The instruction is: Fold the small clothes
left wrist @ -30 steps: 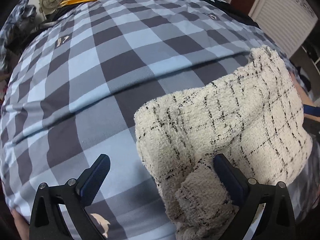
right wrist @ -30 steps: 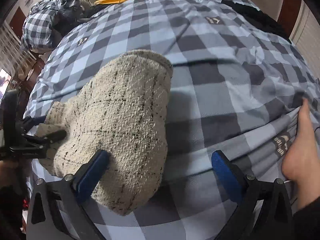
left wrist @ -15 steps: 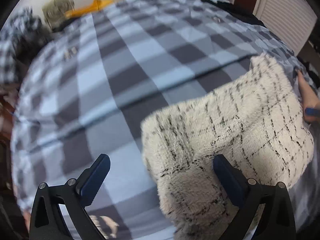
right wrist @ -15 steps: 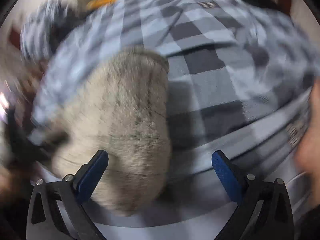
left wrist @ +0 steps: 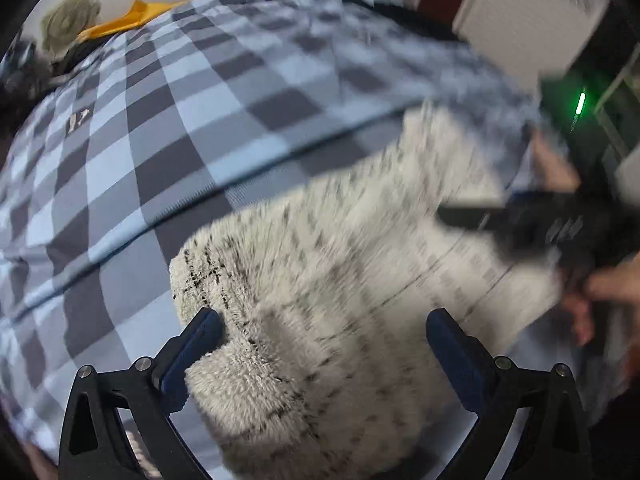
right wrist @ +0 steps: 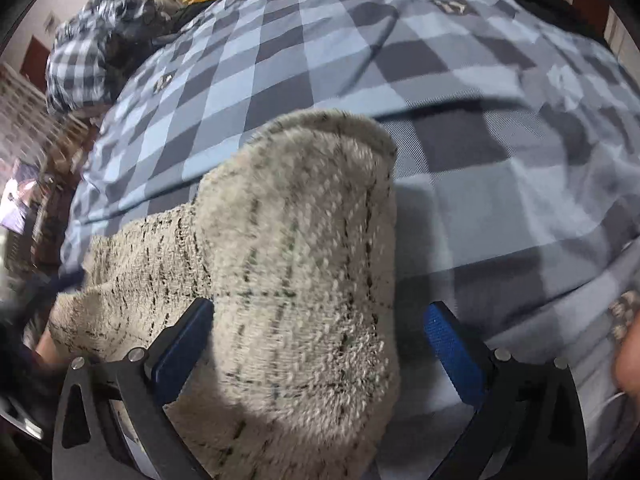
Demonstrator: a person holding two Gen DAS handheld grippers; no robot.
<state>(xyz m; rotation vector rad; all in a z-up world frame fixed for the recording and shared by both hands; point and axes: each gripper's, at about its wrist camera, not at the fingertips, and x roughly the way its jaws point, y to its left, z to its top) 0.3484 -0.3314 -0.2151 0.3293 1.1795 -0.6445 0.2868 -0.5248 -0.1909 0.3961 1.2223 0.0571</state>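
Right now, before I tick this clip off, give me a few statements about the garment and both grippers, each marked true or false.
1. The cream fuzzy garment lies on a blue and grey checked bedspread. True.
2. The left gripper is clamped shut on the garment. False: its jaws are wide open, astride the fabric.
3. The right gripper is open. True.
4. The garment is plain, with no pattern. False: thin dark grid lines cross it.
5. A yellow item lies at the bed's far end. True.
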